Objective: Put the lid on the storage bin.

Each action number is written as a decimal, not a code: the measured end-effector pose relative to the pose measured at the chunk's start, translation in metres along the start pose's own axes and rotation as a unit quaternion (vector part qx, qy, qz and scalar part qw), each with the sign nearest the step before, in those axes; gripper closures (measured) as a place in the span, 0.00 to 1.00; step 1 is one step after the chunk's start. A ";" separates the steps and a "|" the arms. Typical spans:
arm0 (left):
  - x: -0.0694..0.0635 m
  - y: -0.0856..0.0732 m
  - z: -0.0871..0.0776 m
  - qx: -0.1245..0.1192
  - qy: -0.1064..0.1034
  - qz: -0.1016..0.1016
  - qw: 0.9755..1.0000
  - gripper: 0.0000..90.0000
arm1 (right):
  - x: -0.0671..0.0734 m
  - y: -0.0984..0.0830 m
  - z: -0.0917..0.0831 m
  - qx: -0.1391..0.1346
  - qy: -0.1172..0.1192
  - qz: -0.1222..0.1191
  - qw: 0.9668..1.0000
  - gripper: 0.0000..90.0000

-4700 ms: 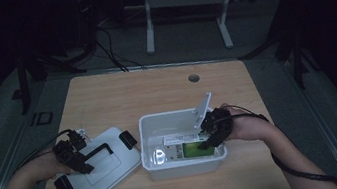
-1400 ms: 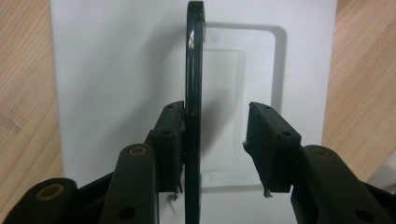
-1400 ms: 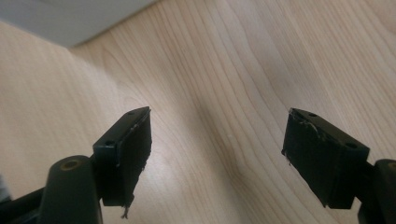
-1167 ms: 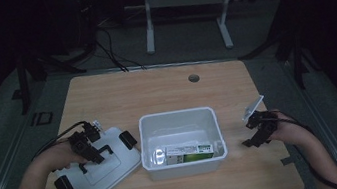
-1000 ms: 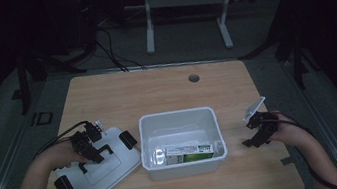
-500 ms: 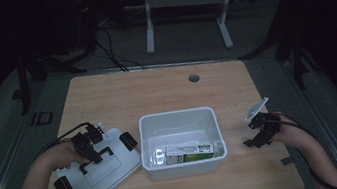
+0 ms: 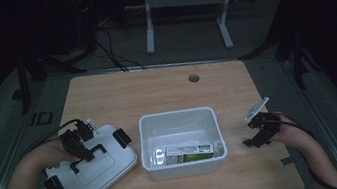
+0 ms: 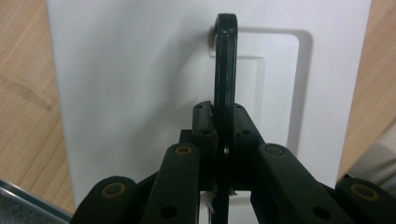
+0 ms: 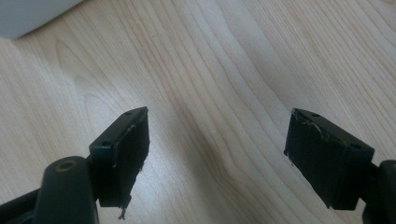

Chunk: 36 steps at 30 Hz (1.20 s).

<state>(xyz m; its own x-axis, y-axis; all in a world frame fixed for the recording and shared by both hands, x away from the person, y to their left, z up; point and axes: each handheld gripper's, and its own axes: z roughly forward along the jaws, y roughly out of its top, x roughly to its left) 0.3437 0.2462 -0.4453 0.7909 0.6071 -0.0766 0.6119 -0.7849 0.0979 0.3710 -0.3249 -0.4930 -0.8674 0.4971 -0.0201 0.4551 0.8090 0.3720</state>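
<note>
A white lid (image 7: 105, 172) with a black handle (image 7: 86, 156) lies at the table's left. My left gripper (image 7: 79, 151) is shut on that handle; its jaws have just been closing. In the left gripper view the handle (image 8: 225, 70) stands upright between the pads of the left gripper (image 8: 225, 119), over the lid (image 8: 130, 70). An open white box (image 7: 177, 116) sits mid-table with a green-and-white carton (image 7: 188, 152) inside. My right gripper (image 7: 257, 133) hovers to the right of the box, and in its own view the right gripper (image 9: 217, 140) is open over bare wood.
Black clips (image 7: 122, 138) stick out from the lid's ends. A round hole (image 7: 194, 78) marks the wooden table (image 7: 156, 94) at the back. The box's corner (image 9: 28, 14) shows at the upper left of the right gripper view. The table's right edge lies close to my right hand.
The right gripper has left the box and now rests at the table's right. The left gripper has closed on the lid's handle and risen slightly.
</note>
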 end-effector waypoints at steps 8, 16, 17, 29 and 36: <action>-0.010 -0.001 -0.036 -0.018 0.024 0.011 0.999 0.93 | 0.001 0.001 -0.001 -0.002 0.000 0.000 1.000 0.24; -0.017 0.002 -0.079 -0.042 0.039 0.015 0.998 0.93 | 0.003 0.004 -0.002 -0.007 0.000 -0.002 1.000 0.24; -0.018 0.003 -0.084 -0.046 0.041 0.017 0.998 0.93 | 0.003 0.004 -0.002 -0.008 0.001 -0.002 1.000 0.24; -0.036 0.026 -0.127 -0.058 0.057 0.045 0.996 0.93 | 0.005 0.006 -0.001 -0.012 0.002 -0.004 1.000 0.23; -0.050 0.048 -0.135 -0.059 0.057 0.074 0.994 0.93 | 0.006 0.006 -0.001 -0.016 0.001 -0.006 1.000 0.22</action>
<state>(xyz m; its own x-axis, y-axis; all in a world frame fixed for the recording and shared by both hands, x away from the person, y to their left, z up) 0.3335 0.1956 -0.3028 0.8627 0.5022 0.0597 0.4799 -0.8501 0.2168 0.3687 -0.3174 -0.4897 -0.8731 0.4869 -0.0238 0.4379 0.8049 0.4005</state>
